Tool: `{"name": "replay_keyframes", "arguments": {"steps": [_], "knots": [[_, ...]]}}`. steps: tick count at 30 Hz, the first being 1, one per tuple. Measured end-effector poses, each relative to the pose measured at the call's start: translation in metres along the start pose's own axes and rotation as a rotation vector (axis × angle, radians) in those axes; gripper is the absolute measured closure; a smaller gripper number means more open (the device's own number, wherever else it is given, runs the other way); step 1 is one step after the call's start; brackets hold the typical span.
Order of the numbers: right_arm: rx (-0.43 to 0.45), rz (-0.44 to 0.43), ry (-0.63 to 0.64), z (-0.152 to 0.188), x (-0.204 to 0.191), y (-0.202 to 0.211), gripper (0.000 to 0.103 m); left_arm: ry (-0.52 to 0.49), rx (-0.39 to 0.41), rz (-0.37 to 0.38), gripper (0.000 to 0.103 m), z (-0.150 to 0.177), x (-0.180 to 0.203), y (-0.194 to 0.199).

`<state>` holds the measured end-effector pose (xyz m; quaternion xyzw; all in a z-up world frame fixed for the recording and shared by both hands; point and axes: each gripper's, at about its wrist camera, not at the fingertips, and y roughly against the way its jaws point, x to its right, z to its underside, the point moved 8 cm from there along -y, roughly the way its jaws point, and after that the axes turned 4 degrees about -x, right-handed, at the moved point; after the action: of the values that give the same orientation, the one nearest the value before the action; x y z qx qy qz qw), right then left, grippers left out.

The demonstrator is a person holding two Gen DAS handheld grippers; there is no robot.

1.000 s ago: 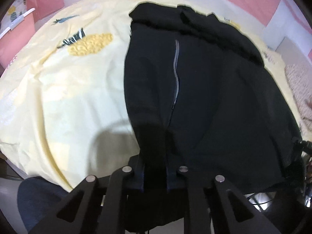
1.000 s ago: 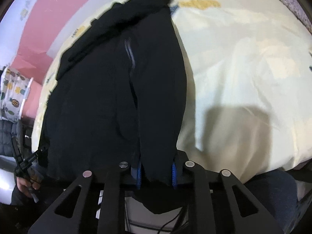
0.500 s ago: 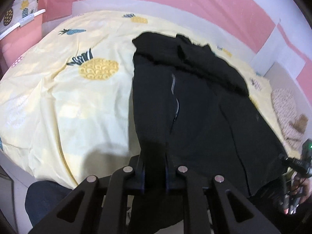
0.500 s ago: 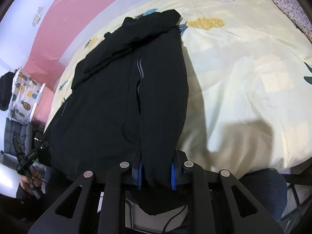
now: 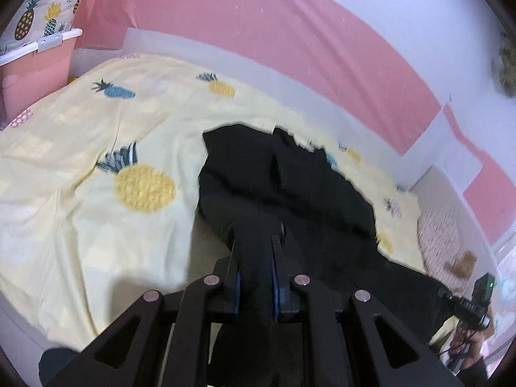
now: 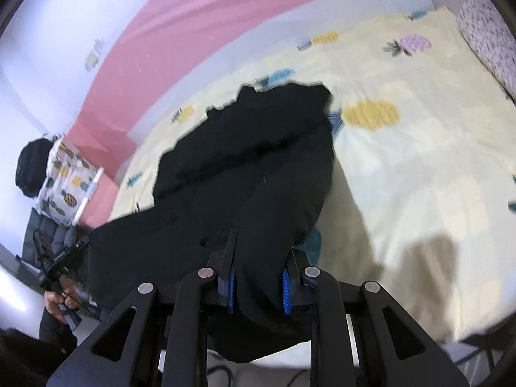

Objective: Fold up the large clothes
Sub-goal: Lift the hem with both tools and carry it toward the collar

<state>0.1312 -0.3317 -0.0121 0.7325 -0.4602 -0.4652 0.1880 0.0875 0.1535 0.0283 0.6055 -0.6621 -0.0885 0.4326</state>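
A large black jacket (image 5: 290, 193) lies on a bed with a yellow pineapple sheet (image 5: 96, 219). Its near hem is lifted off the bed, its far end still on the sheet. My left gripper (image 5: 256, 258) is shut on one corner of the hem; black cloth fills the gap between its blue pads. In the right wrist view the same jacket (image 6: 251, 161) runs away from me, and my right gripper (image 6: 259, 258) is shut on the other hem corner, with a flap of cloth hanging below the jaws. The zip is hidden in the folds.
A pink and white wall (image 5: 290, 32) runs behind the bed. A pink bin (image 5: 35, 64) with a pineapple cloth stands at the far left corner. A patterned pillow (image 6: 487, 38) lies at the right. A hand holding the other gripper (image 6: 61, 296) shows at the lower left.
Both grippers have risen and tipped up, lifting the jacket's near hem off the bed. More wall shows, and the jacket looks shorter and bunched toward its far end.
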Motion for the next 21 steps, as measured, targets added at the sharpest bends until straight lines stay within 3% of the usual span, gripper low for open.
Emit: {"name": "replay_keyframes", "arguments": {"steps": [9,21], "knots": [[0.081,-0.012,0.046,-0.068,-0.017,-0.004,0.082,-0.005,0.08,0.014,0.089,-0.068,0.015,-0.017],[0.1,-0.013,0.06,-0.129,-0.021,-0.03,0.082,-0.008,0.086,0.004,0.089,-0.123,0.019,-0.056]]}}
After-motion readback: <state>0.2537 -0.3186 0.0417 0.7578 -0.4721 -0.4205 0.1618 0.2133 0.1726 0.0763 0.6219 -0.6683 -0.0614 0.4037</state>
